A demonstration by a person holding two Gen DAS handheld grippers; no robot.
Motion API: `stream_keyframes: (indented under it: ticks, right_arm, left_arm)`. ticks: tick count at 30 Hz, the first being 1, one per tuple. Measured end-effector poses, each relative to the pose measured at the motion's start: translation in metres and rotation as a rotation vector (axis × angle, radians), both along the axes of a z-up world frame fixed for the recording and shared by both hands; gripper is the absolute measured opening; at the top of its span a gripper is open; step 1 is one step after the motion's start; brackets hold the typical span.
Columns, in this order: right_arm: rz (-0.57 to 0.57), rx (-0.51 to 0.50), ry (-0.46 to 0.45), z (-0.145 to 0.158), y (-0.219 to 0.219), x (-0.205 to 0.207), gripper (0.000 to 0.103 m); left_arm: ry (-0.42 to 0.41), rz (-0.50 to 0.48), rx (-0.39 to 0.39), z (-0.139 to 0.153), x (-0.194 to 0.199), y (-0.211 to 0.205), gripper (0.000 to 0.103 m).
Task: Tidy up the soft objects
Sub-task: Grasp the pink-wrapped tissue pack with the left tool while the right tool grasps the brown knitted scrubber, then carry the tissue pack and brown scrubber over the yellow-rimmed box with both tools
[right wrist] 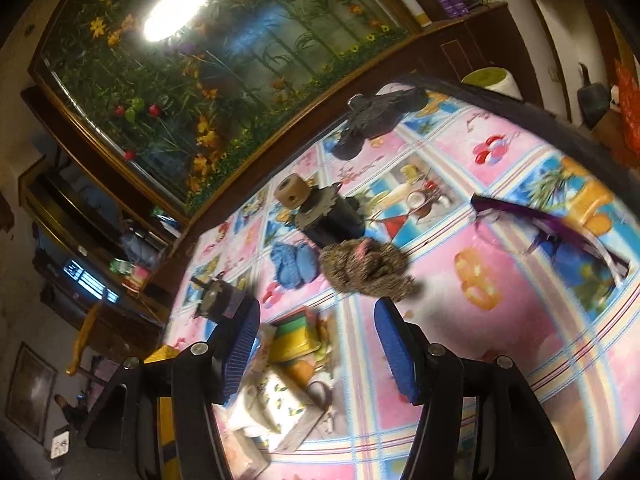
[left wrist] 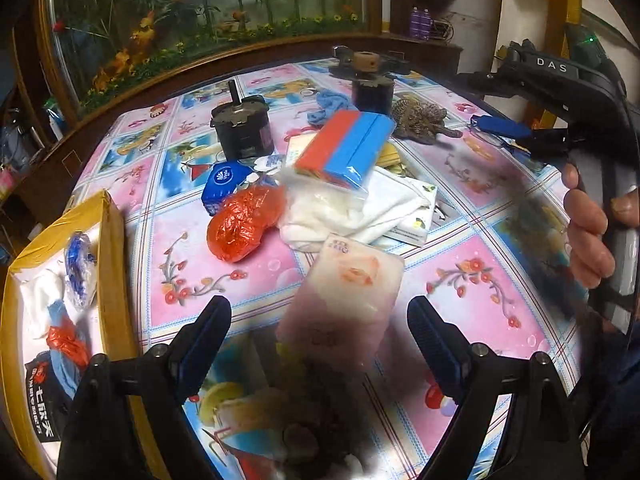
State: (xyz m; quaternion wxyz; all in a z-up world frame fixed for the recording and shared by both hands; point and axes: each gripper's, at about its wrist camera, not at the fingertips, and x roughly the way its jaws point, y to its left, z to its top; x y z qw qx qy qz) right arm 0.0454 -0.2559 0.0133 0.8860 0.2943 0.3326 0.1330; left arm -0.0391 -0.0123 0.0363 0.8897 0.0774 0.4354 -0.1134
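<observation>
Left wrist view settles which claw leads: the left gripper (left wrist: 318,322) stands wide with nothing pinched, and the pale tissue packet (left wrist: 347,288) lies just beyond and between its fingers, toward twelve o'clock. The packet's long axis runs roughly from six to twelve, slightly tilted toward one — so the jaws straddle its short width, which I judge the easier bite. Whether the fingers already touch its sides I cannot tell; the near end is blurred. Past it at twelve sit the white cloth bundle (left wrist: 360,212) and the orange-and-blue sponge pack (left wrist: 344,150), with the red plastic bag (left wrist: 244,226) at eleven. The cardboard box (left wrist: 116,248), already holding soft things, lies at nine — likely the destination, a short swing leftward. The right gripper (right wrist: 316,344) is partly open and empty, seen in the right wrist view over the lemon-print cloth (right wrist: 280,404), with the brown furry toy (right wrist: 366,268) at twelve, farther from the packet.
</observation>
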Motion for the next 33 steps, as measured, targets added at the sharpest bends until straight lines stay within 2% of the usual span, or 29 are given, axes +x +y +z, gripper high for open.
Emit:
stream_keyframes:
  ticks: [3, 5, 8, 10, 12, 13, 17, 21, 22, 23, 24, 27, 33]
  right_arm:
    - [0.008, -0.051, 0.019, 0.008, -0.005, 0.020, 0.065]
    - [0.007, -0.086, 0.030, 0.010, -0.008, 0.039, 0.070]
    - [0.009, -0.126, 0.051, 0.001, -0.011, 0.069, 0.070]
    - [0.057, -0.104, 0.059, -0.012, -0.010, 0.084, 0.070]
    - [0.118, -0.100, 0.101, -0.024, -0.005, 0.092, 0.070]
    - [0.144, -0.110, 0.109, -0.027, -0.001, 0.092, 0.070]
    - [0.218, -0.238, 0.080, -0.023, 0.021, 0.084, 0.070]
    - [0.213, -0.383, 0.059, -0.024, 0.039, 0.078, 0.070]
    - [0.213, -0.405, 0.062, -0.025, 0.040, 0.077, 0.065]
    - [0.210, -0.428, 0.069, -0.028, 0.042, 0.076, 0.048]
    - [0.212, -0.431, 0.075, -0.028, 0.042, 0.075, 0.044]
    - [0.194, -0.408, 0.075, -0.024, 0.037, 0.071, 0.041]
    - [0.134, -0.335, 0.016, -0.007, 0.029, 0.052, 0.038]
  left_arm:
    - [0.000, -0.029, 0.042, -0.006, 0.005, -0.009, 0.089]
    - [-0.010, -0.038, 0.074, -0.010, 0.007, -0.018, 0.089]
    - [-0.015, -0.020, 0.060, -0.013, 0.009, -0.022, 0.089]
    - [-0.004, 0.003, 0.057, -0.017, 0.012, -0.023, 0.087]
    - [0.015, 0.013, 0.050, -0.022, 0.013, -0.022, 0.063]
    - [0.012, 0.019, 0.040, -0.022, 0.012, -0.021, 0.063]
    - [0.012, 0.048, 0.016, -0.022, 0.012, -0.017, 0.063]
    - [0.018, 0.053, 0.015, -0.023, 0.013, -0.017, 0.063]
    - [0.017, 0.053, 0.014, -0.023, 0.013, -0.017, 0.063]
    - [0.018, 0.054, 0.009, -0.023, 0.013, -0.016, 0.063]
    - [0.019, 0.056, 0.002, -0.023, 0.013, -0.015, 0.063]
    - [0.019, 0.079, -0.020, -0.022, 0.012, -0.010, 0.062]
    - [-0.009, 0.118, -0.080, -0.017, 0.005, 0.001, 0.060]
